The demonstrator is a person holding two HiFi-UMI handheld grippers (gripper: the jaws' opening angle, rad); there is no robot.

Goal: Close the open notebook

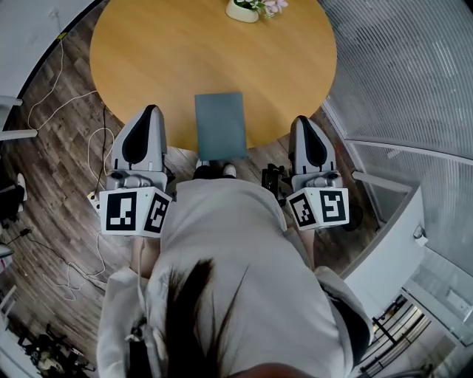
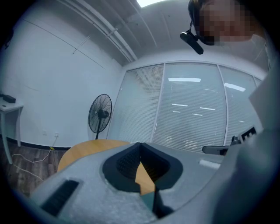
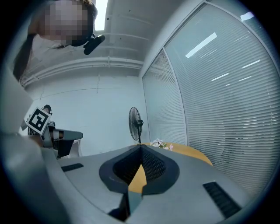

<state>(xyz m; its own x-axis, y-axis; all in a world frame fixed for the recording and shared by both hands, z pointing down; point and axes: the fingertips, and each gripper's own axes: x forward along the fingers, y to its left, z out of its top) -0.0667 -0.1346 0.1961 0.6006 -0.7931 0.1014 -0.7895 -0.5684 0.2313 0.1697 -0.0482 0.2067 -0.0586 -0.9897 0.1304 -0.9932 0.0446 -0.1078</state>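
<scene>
Hanging by the near edge of the round table (image 1: 148,52), the left gripper (image 1: 151,111) has its jaws pressed together on nothing. The teal notebook (image 1: 220,125) lies flat beside it, apparently already closed, which likely explains why the right gripper (image 1: 301,120), jaws likewise together and empty, stands clear.

Even, diffuse room light; the desk (image 1: 185,52) shows no hard shadows. A ceiling lamp (image 2: 151,2) burns white at twelve o'clock in the left gripper view, with bright strips mirrored on the blinds (image 2: 192,109). Fisheye curvature bends all edges; both gripper views' corners go black. The left hand-held gripper (image 2: 140,146) blurs near six o'clock.
</scene>
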